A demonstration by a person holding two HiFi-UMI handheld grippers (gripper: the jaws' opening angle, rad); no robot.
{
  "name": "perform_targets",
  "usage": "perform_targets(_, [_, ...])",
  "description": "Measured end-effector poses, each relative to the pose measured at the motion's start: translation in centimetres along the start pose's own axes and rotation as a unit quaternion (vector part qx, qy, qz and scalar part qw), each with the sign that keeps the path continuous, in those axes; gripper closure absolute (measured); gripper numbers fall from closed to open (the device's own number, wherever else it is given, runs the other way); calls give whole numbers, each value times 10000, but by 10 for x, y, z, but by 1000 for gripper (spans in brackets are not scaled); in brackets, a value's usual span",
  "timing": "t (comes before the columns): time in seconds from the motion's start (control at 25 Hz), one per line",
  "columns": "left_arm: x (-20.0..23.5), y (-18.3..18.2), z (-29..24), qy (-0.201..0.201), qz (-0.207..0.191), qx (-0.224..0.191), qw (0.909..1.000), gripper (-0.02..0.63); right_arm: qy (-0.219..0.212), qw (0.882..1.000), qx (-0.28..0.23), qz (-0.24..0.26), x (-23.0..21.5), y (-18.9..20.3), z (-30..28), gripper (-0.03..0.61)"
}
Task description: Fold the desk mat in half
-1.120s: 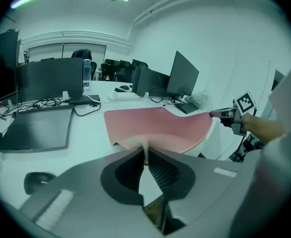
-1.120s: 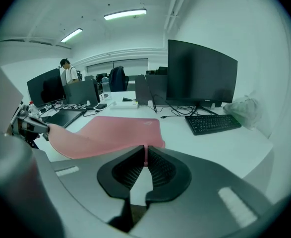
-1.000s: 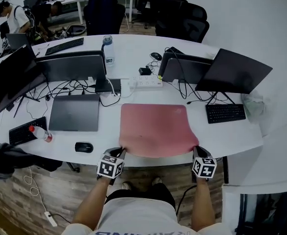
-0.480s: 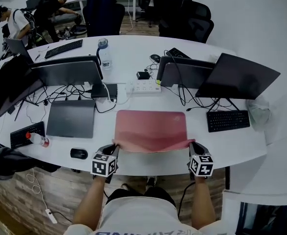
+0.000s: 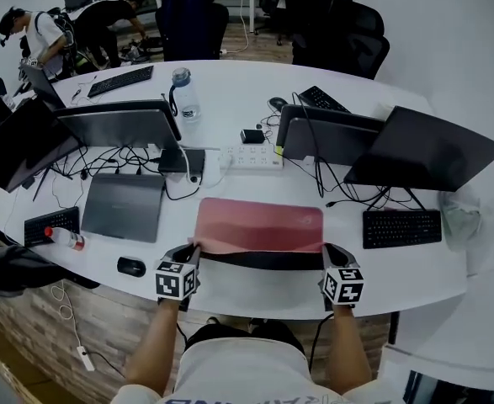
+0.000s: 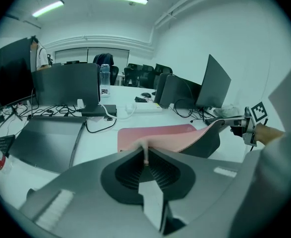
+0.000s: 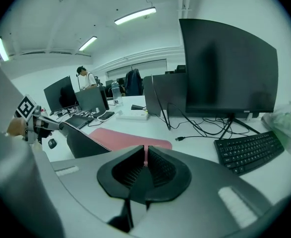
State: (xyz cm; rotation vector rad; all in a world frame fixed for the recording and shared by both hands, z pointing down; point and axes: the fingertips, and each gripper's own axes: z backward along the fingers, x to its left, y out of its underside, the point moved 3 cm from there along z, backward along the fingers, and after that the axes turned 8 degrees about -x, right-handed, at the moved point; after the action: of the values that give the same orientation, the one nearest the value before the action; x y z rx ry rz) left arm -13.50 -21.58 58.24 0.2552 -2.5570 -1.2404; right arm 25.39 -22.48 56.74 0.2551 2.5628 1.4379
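Whereas a second ago the near edge of the soft pink desk mat (image 5: 259, 224) sat right at the desk's front edge, it's now lifted and carried back over the mat, so a dark band of the underside shows along the fold. The left gripper (image 5: 192, 251) and right gripper (image 5: 327, 251) are each pinched nearly closed on a near corner of the mat. In both gripper views you can see a thin pink edge clamped between the ribbed pads. The far half of the mat lies flat on the white curved desk (image 5: 255, 291), roughly mid-desk, with its far edge just short of the white power strip (image 5: 252, 157) and the tangle of black cables (image 5: 137, 154). Room-wise, the strip of desk between the fold and the front edge is bare now. A closed grey laptop (image 5: 124, 206) sits near the mat's left edge, and a flat black keyboard (image 5: 401, 228) is off to the right with a gap between. A small black mouse (image 5: 131, 266) lies near the front edge, left of the left gripper. Dark monitors (image 5: 331, 133) stand behind the power strip.
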Motion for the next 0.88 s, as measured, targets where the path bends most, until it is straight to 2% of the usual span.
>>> perform_targets(0.2, [6,-6,-15,-247,53,47,9997,583,-204,9997,44,81,-6,-8,-26,538])
perform_targets(0.36, [12,-3,-32,-291,131,161,9994,583,-234,9995,157,119,-10,-9,-49,538])
perform_targets(0.88, [38,-2,-102,-23,136,618,9980,575,411,9965,729,48,-23,-1,-103,537])
